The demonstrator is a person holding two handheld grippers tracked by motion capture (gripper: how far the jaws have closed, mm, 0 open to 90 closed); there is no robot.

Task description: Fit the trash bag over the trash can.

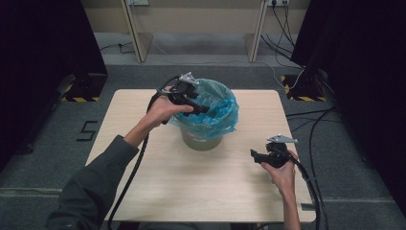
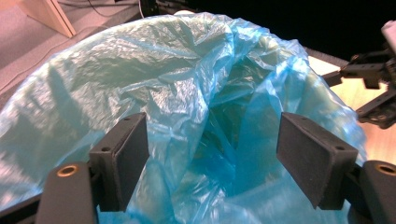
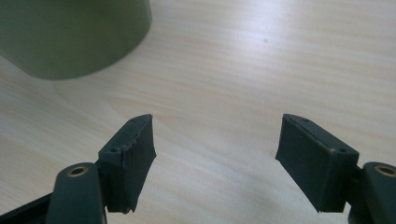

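The green bin [image 1: 203, 139] is sitting in the middle of the table [image 1: 158, 191], wearing a blue bag [image 1: 215, 108]. The left gripper [image 1: 203, 109] is hanging over the bag's left rim, jaws spread, pinching nothing. The right gripper [image 1: 254, 154] is waiting near the right edge, jaws spread and empty.

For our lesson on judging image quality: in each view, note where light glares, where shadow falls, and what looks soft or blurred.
High view: both sides are black, the wooden table evenly lit, the picture slightly soft. Left gripper view: sheen on the crinkled blue bag, its lower left edge smeared, the left tongs sharp. Right gripper view: pale glare on the wood at top, the green bin soft, the right tongs dark.
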